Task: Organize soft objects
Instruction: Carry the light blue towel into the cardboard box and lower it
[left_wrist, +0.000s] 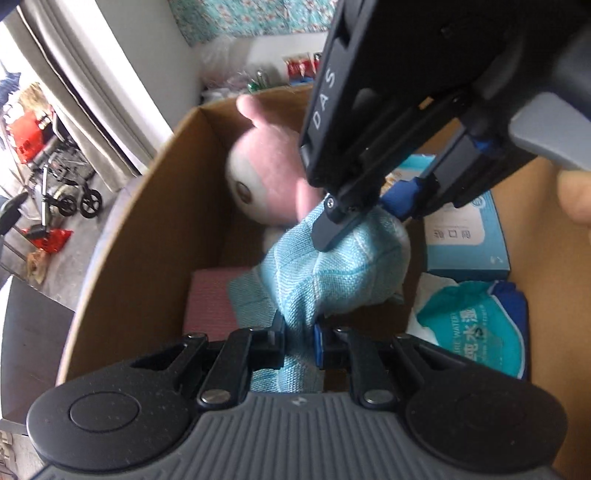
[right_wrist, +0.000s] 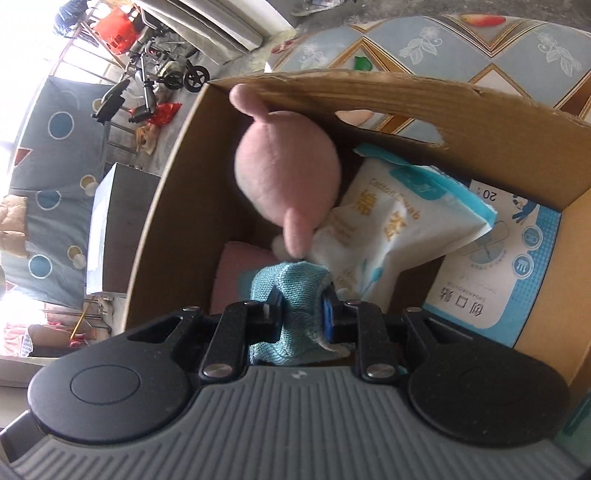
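A teal woven cloth (left_wrist: 332, 273) hangs stretched over the inside of an open cardboard box (left_wrist: 147, 229). My left gripper (left_wrist: 299, 332) is shut on its near end. My right gripper (left_wrist: 364, 216) comes in from the upper right and pinches the cloth's far end. In the right wrist view the right gripper (right_wrist: 301, 306) is shut on a bunched fold of the teal cloth (right_wrist: 291, 288). A pink and white plush toy (left_wrist: 266, 162) (right_wrist: 284, 173) leans against the box's far wall (right_wrist: 480, 122), just beyond the cloth. A folded pink cloth (left_wrist: 210, 299) (right_wrist: 236, 273) lies on the box floor.
The box also holds a teal wipes pack (left_wrist: 476, 325), a blue carton (left_wrist: 465, 236) (right_wrist: 509, 266) and a white cotton-swab pack (right_wrist: 388, 221). A dark table (left_wrist: 33, 325) stands left of the box. A stroller (left_wrist: 66, 184) is on the floor beyond, and a patterned mattress (right_wrist: 480, 40) lies behind.
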